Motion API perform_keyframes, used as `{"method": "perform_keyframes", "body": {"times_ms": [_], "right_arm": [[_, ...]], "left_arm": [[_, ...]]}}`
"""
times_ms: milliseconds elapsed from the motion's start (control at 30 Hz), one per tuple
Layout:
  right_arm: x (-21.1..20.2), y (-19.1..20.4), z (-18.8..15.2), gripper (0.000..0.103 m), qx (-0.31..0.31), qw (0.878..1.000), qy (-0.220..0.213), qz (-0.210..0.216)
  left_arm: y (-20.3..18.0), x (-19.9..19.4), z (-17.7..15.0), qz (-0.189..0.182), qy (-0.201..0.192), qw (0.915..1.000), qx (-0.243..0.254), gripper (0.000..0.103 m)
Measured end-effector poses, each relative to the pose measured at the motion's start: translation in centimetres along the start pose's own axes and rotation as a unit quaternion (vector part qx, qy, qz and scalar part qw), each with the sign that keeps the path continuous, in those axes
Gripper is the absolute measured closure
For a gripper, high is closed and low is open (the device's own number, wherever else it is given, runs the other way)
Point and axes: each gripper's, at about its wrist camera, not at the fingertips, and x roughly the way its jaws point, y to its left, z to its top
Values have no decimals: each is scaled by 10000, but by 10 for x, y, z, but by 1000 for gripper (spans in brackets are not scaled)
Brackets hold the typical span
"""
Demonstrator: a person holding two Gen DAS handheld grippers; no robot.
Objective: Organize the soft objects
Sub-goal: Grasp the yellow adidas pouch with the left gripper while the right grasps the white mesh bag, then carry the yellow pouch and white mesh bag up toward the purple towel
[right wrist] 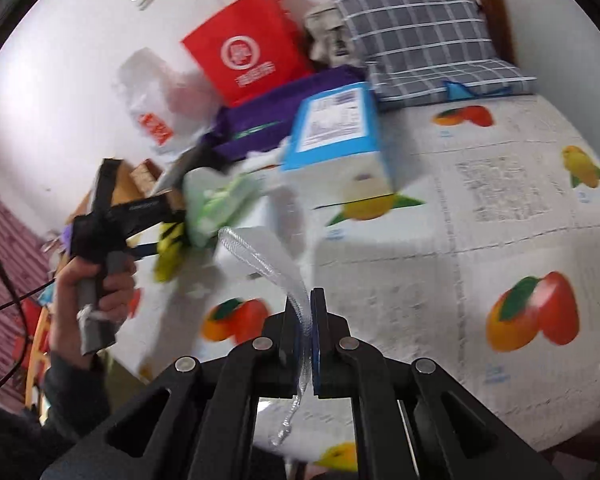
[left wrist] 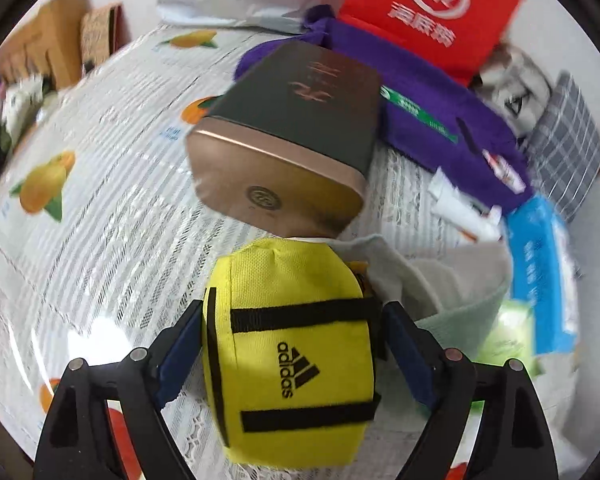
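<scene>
My left claw [left wrist: 292, 344] stands spread around the yellow pouch [left wrist: 290, 356] at lower centre, pads seemingly off it; my right claw [right wrist: 310, 316] is clenched on a clear plastic strip [right wrist: 268, 256]. Judging by the cluttered table [left wrist: 112, 216], most sorting remains

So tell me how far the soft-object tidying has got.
Nothing looks sorted yet. In hand: the yellow pouch sits between the left gripper's spread fingers, and the right gripper pinches a clear plastic strip. Left: purple cloth, pale cloth, checked cushion.
</scene>
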Motion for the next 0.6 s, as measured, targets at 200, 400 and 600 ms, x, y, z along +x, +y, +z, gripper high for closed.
{"method": "perform_keyframes", "body": {"times_ms": [200,400,600], "right_arm": [[21,-19,4,79,-32,9976,-6,-693],[18,-28,2,29,38,9941,-167,-1070],[21,-25,2,24,-157,9872,-207,-1572]], "left_arm": [[-1,-5,-8,184,-84,9992,337,27],[13,-16,-20,270,-92,9971,704,32],[17,-20,-30,390,-134,9929,1112,30]]}}
